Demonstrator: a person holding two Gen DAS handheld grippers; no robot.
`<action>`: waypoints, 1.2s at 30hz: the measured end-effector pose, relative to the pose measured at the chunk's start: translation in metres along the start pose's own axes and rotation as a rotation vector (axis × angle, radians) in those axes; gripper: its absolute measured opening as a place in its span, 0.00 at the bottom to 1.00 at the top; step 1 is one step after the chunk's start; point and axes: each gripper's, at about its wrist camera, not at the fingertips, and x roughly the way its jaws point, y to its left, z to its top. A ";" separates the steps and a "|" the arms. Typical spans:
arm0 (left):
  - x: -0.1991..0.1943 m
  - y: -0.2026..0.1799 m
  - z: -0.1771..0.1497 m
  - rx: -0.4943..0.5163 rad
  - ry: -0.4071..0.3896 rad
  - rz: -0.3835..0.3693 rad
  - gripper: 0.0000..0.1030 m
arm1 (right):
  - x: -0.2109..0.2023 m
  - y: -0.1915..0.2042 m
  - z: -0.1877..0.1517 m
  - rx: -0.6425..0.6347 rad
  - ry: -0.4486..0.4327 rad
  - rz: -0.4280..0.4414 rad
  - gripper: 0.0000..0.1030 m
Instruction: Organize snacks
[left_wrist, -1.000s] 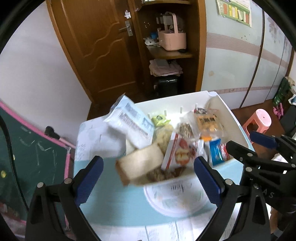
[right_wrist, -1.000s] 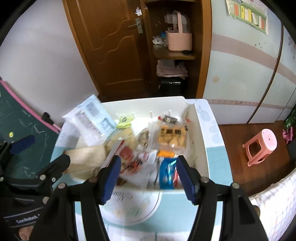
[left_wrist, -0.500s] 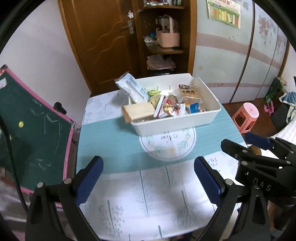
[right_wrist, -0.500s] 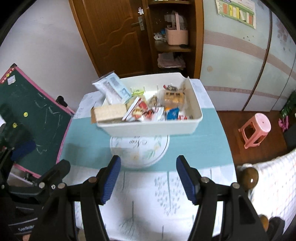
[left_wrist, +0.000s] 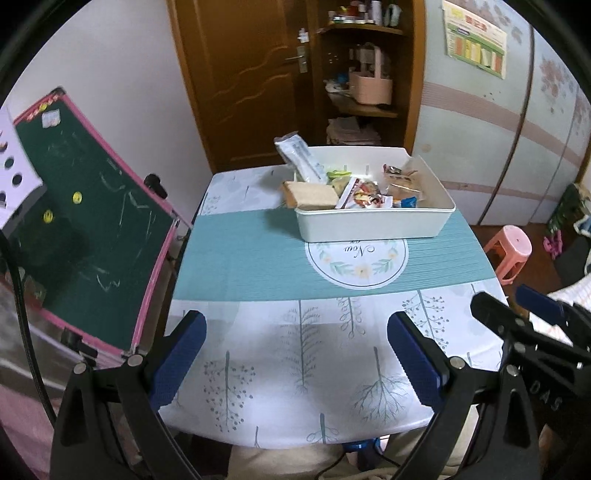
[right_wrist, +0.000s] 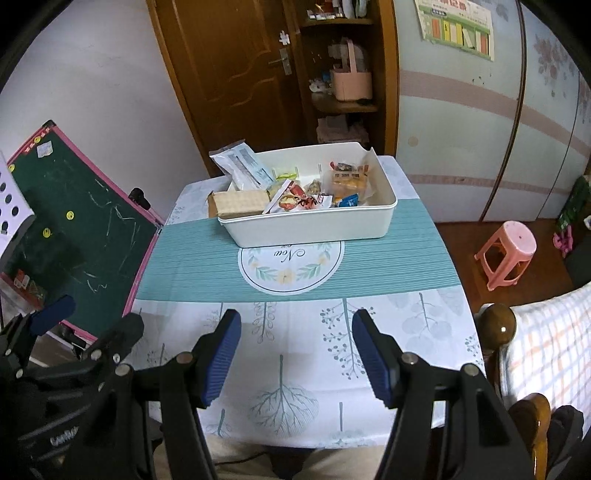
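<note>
- A green chalkboard with a pink frame (left_wrist: 85, 229) leans just beside the left edge of the table. A wide sweep by the left arm could knock it.
- The left gripper (left_wrist: 295, 354), black with blue ribbed pads, hangs over the near part of the table with its jaws spread and nothing between them.
- The white tablecloth printed with grey trees (right_wrist: 295, 369) drapes the table under a teal ribbed runner (left_wrist: 240, 266). Fingertips coming in low might snag and drag either cloth.
- A tan rectangular packet (right_wrist: 240, 203) lies across the left rim of the white plastic bin (right_wrist: 314, 229), and a tall clear wrapper (left_wrist: 299, 157) leans out at the bin's far left corner. Either could tip out onto the table if the bin is nudged.
- The bin sits at the far side of the table, well apart from both grippers, on the runner and partly on its round floral emblem. Inside, the mixed snack packets (right_wrist: 310, 192) overlap, and their separate edges are hard to make out from here. A pinch could lift two at once or crush soft contents.
- The right gripper (right_wrist: 295, 358), likewise black and blue, hangs over the near part of the table, jaws apart and empty.
</note>
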 end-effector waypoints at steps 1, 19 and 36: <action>0.000 0.001 -0.003 -0.012 0.003 0.000 0.95 | 0.000 0.000 -0.003 -0.002 -0.002 -0.006 0.61; 0.008 -0.009 0.011 -0.067 -0.027 0.031 0.95 | 0.006 -0.008 0.001 0.003 -0.012 -0.023 0.62; 0.023 -0.019 0.025 -0.052 -0.022 0.036 0.95 | 0.020 -0.018 0.014 0.014 -0.027 -0.056 0.62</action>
